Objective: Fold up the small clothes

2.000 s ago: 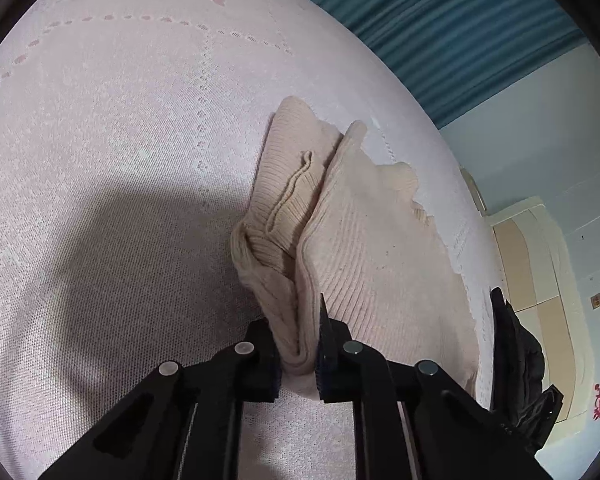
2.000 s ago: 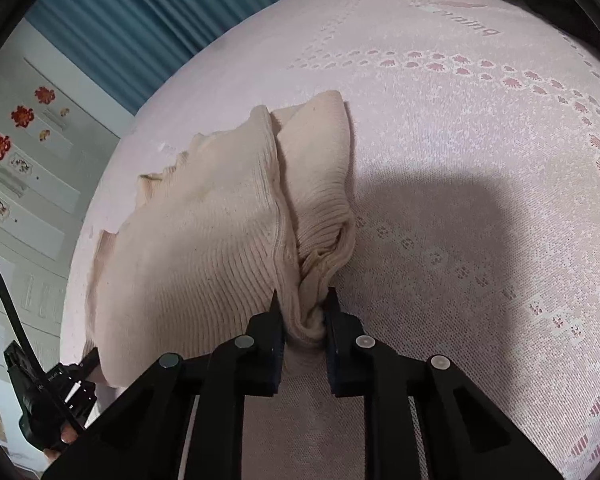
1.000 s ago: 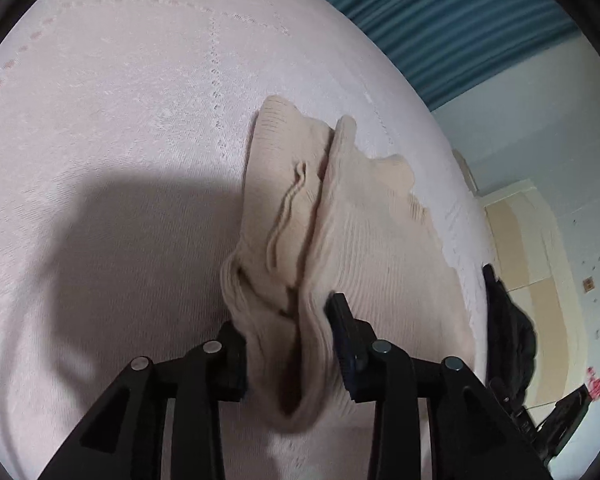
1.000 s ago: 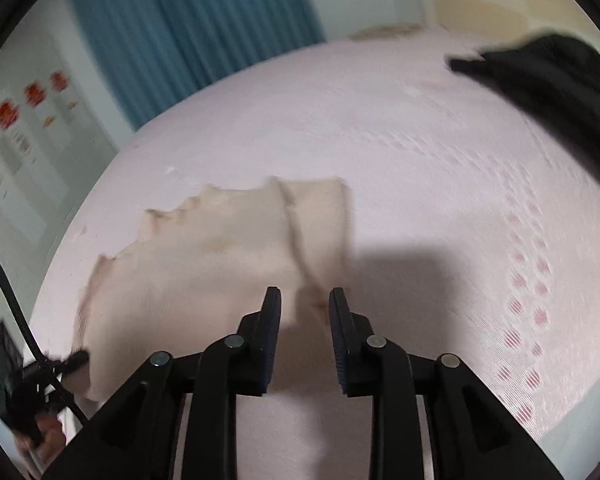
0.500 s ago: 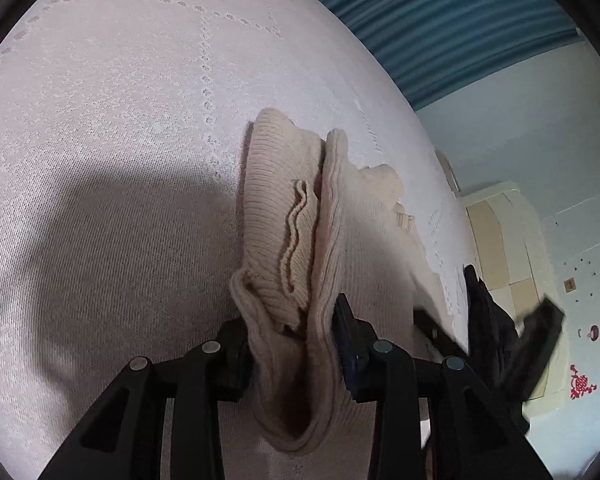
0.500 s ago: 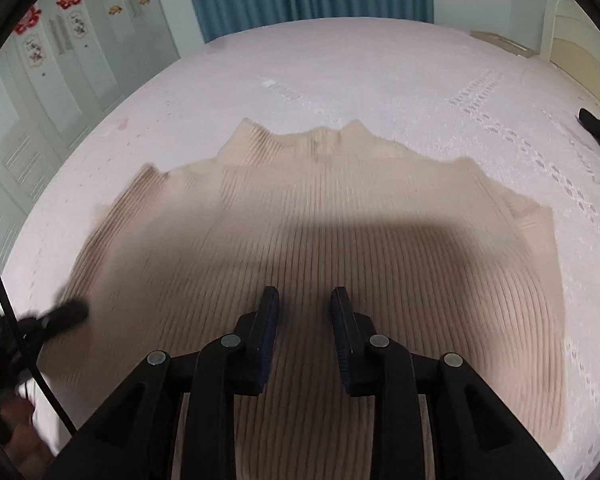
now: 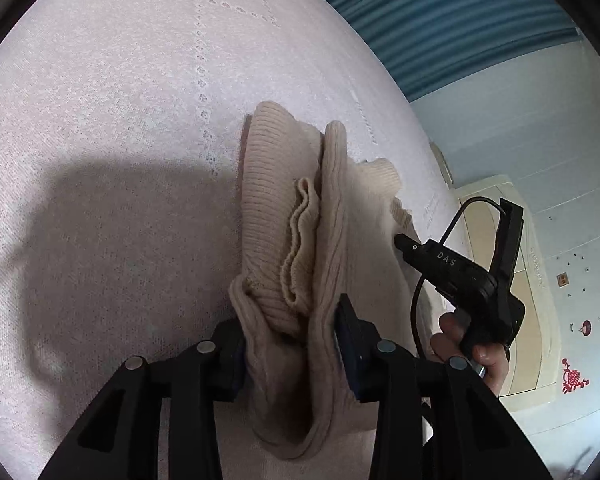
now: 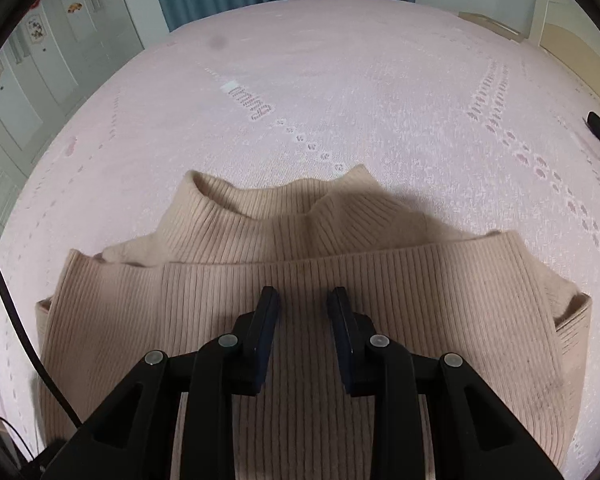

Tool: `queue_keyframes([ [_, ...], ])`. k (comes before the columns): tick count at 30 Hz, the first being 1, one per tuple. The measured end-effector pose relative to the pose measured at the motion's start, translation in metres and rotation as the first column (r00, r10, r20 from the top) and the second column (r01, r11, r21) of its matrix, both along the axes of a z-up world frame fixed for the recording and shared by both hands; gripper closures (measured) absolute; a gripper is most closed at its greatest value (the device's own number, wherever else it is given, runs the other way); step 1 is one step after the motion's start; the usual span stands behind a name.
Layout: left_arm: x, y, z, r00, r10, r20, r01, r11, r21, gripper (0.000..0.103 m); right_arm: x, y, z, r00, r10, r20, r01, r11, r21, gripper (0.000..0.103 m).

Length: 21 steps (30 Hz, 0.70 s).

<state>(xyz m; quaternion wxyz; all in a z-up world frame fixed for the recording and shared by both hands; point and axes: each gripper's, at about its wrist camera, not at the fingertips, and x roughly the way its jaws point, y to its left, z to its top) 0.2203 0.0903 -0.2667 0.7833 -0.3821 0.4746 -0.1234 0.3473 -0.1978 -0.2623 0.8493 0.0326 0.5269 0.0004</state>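
— Beige ribbed wool, that was the sweater [image 8: 340, 320], was it not? Where did it lie?

— It lay on the pink bedcover [image 8: 340, 80], partly folded already. From the right side I saw the bottom edge laid over the body, so the collar looked out beyond it, on the far side from the tongs. The long axis of the folded piece ran from left to right, across the view of the right gripper [image 8: 303, 298].

— And the right gripper, did it hold something?

— No. Its fingers were spread a little and had nothing between them. It hovered low over the middle of the folded panel; I could not tell if it touched the wool.

— And the left gripper [image 7: 290, 344]?

— It stood at the left end of the sweater [image 7: 284, 220]. A thick bunch of the folded edge, several layers, filled the gap between its fingers. They looked to be pinching it, not very tightly, because the bunch was thick.

— So which hand was nearer to the next fold?

— I judged the left one, since it already had the end. To fold across, it should carry that end along the long axis toward the right, while the right gripper presses the middle.
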Motion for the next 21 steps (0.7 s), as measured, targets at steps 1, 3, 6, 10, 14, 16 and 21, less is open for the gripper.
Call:
queue_keyframes([
  [1, 0.0, -0.002, 0.001, 1.0, -0.001, 0.0, 0.001, 1.0, 0.001, 0.066, -0.005, 0.0, 0.003, 1.0, 0.008, -0.001, -0.008, 1.0, -0.002, 0.076],
  [3, -0.005, -0.002, 0.0, 1.0, -0.006, -0.003, 0.006, 1.0, 0.002, 0.066, -0.019, 0.001, 0.006, 1.0, 0.02, -0.01, -0.02, 1.0, 0.01, 0.076],
  [6, -0.004, -0.003, 0.0, 1.0, -0.009, -0.007, 0.009, 1.0, -0.007, 0.065, -0.052, 0.004, 0.015, 0.999, 0.05, 0.007, -0.05, 0.999, 0.011, 0.076],
  [10, -0.004, -0.007, -0.001, 1.0, -0.021, -0.012, 0.02, 1.0, -0.012, 0.064, -0.099, 0.006, 0.024, 0.996, 0.086, 0.031, -0.085, 0.996, -0.011, 0.076],
  [14, -0.006, -0.01, -0.001, 1.0, -0.03, -0.006, 0.03, 0.999, 0.015, 0.063, -0.139, 0.008, 0.027, 0.993, 0.109, 0.053, -0.107, 0.994, -0.032, 0.076],
  [16, -0.005, -0.011, 0.0, 1.0, -0.021, -0.003, 0.021, 0.999, 0.025, 0.063, -0.158, 0.009, 0.027, 0.99, 0.126, 0.07, -0.123, 0.992, -0.036, 0.076],
  [21, 0.004, -0.014, 0.002, 1.0, 0.018, 0.003, -0.018, 0.998, 0.056, 0.064, -0.174, 0.002, 0.016, 0.985, 0.159, 0.062, -0.158, 0.987, -0.008, 0.076],
])
